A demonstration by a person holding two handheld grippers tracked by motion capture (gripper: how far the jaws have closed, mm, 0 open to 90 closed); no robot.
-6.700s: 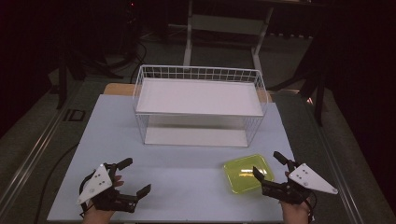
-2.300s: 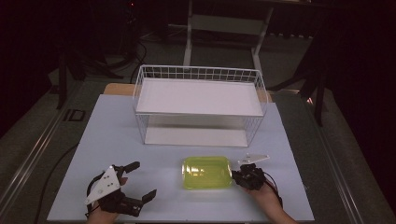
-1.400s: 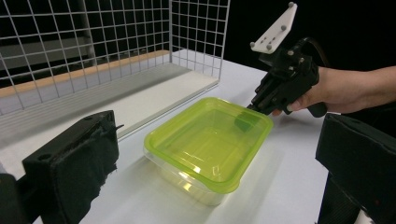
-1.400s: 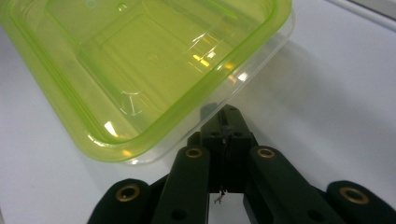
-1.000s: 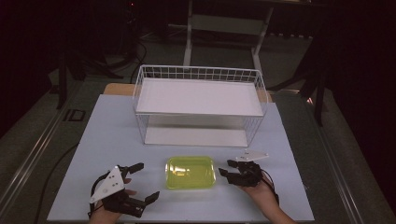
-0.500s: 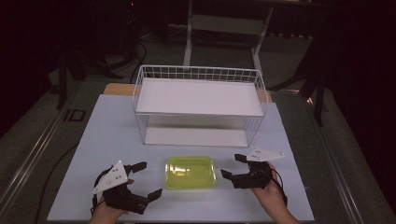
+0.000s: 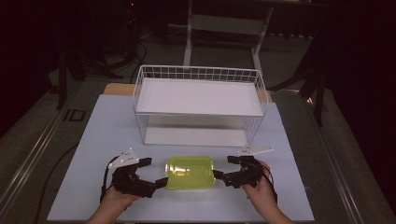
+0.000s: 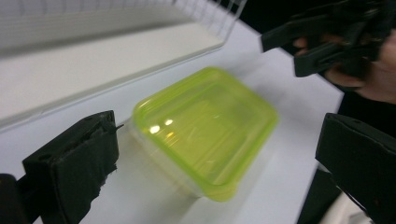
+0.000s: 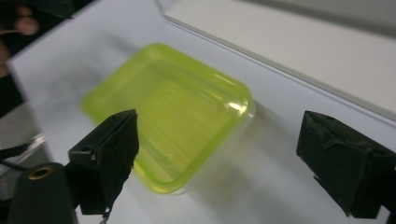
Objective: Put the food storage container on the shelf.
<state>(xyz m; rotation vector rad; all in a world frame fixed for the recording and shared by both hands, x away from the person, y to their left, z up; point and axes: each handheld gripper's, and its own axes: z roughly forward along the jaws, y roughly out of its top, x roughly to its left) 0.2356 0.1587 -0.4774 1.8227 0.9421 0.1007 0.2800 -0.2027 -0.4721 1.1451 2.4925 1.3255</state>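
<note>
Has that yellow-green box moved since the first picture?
Yes. The yellow-green box slid left from the table's right side and now lies centred before the white wire rack.

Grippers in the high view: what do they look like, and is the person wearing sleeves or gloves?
Both are black, each with two blocky black jaws. The left gripper carries a pale grey three-cornered plate on top with small dark marks, and a thin black cable loops down beside it. The right gripper has a similar plate. The hands and forearms are bare: no sleeves or gloves show.
</note>
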